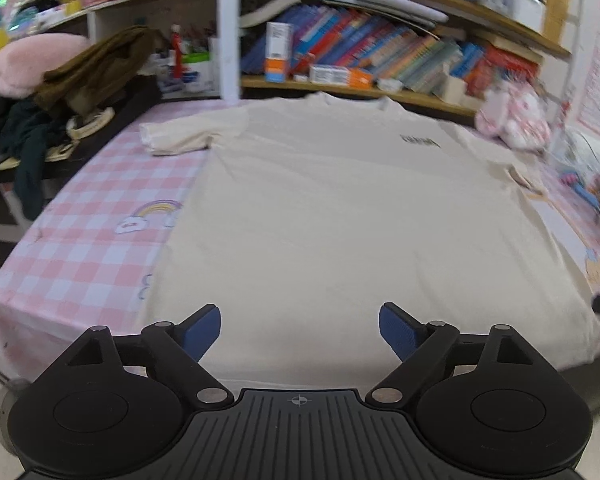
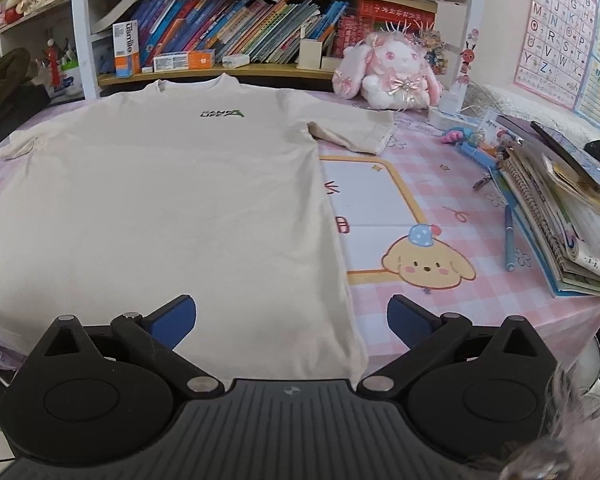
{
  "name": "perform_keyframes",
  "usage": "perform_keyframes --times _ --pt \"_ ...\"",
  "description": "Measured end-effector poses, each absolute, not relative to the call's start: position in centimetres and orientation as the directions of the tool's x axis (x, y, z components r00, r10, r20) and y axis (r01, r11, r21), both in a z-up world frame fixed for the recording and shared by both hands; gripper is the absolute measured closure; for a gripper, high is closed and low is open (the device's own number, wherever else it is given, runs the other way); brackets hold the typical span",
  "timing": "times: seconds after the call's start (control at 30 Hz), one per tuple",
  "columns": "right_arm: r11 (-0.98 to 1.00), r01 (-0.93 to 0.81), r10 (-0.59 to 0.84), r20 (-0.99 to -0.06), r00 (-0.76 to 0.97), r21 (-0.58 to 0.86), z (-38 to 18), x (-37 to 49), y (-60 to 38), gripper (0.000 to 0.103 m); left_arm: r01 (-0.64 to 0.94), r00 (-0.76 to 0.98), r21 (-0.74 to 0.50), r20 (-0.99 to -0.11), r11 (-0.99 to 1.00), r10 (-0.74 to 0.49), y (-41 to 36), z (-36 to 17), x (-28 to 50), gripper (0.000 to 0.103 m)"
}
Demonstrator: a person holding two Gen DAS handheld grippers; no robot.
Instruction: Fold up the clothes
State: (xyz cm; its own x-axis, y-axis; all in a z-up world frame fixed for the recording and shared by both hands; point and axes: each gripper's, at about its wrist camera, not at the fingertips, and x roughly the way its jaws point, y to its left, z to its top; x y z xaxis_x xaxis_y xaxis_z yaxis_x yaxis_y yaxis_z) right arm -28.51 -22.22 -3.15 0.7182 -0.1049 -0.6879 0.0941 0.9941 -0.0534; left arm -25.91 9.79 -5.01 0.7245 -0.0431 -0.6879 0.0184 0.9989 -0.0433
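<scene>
Pink checked tablecloth [image 2: 480, 300], cream "CAMP LIFE" T-shirt [image 2: 160, 200] flat, left claw [image 1: 300, 330], right claw [image 2: 292, 320] apart.

In the left wrist view the chest print [image 1: 419, 142] on the T-shirt [image 1: 340, 208] is too blurred to read, and the plush toy [image 1: 514, 118] smears. The right claw's body hides the shirt's near hem [image 2: 352, 364]; its left sleeve [image 2: 16, 146] is cut off.
</scene>
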Motion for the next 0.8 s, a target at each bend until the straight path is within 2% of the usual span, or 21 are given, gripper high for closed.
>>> perform_keyframes --times 0.37,0.53,0.8 --pt "0.985 0.165 -0.153 -0.704 0.694 -0.051 -3.5 -26.4 -18.2 0.000 0.134 0.680 -0.058 -0.721 0.989 -0.135 12.8 -6.1 -22.1 0.014" --pt "0.976 0.208 -0.188 -0.712 0.676 -0.060 -3.4 -24.2 -15.1 0.000 0.162 0.659 -0.101 -0.730 0.982 -0.184 15.9 -6.1 -18.3 0.014" --pt "0.965 0.250 -0.227 -0.718 0.658 -0.077 -3.0 -20.9 -10.2 0.000 0.098 0.608 -0.243 -0.753 0.965 -0.252 21.9 -6.6 -12.2 0.014"
